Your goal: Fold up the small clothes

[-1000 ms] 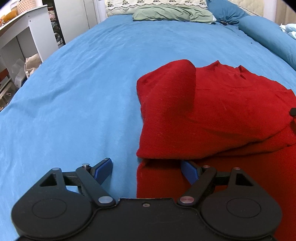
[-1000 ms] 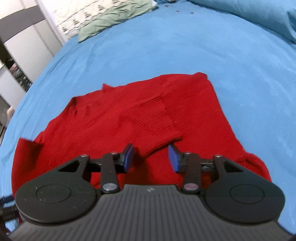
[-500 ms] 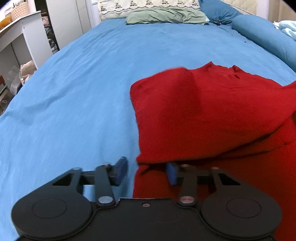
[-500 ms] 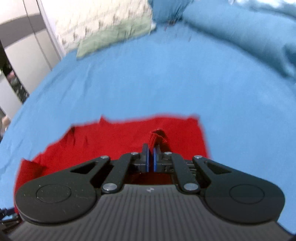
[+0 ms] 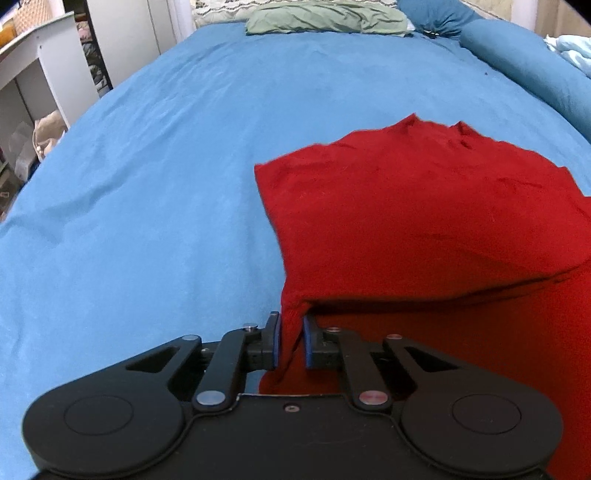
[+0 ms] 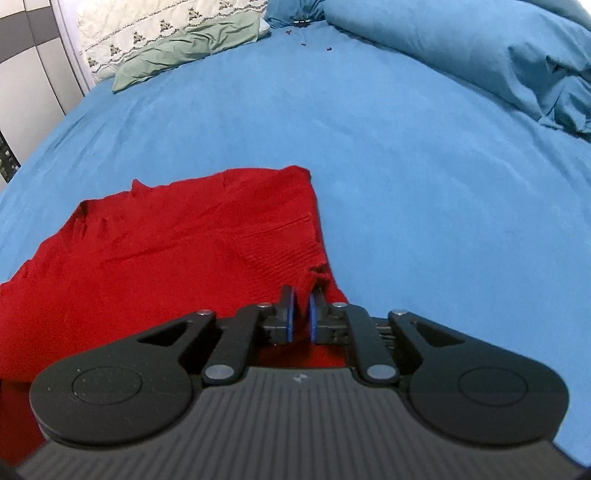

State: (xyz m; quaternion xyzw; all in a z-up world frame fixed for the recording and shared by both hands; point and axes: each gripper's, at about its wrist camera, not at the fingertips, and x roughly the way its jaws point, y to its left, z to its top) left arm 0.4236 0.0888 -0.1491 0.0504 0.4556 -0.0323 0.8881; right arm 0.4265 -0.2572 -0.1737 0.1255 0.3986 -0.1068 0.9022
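A red knit sweater (image 5: 424, 221) lies on the blue bed sheet (image 5: 166, 166), its sleeves folded over the body. My left gripper (image 5: 291, 332) is shut on the sweater's near left bottom corner and lifts it a little off the lower layer. In the right wrist view the sweater (image 6: 166, 251) spreads to the left. My right gripper (image 6: 301, 314) is shut on its near right corner, by the ribbed hem, and the cloth bunches between the blue pads (image 6: 290, 317).
A green pillow (image 5: 325, 16) and a patterned pillow (image 6: 166, 22) lie at the head of the bed. A rolled blue duvet (image 6: 480, 55) runs along the right side. White shelves (image 5: 33, 74) stand off the bed's left edge.
Both grippers went from open to shut on the sweater's near corners, the right one first. The held edge has risen and the views have drawn back towards the foot of the bed.
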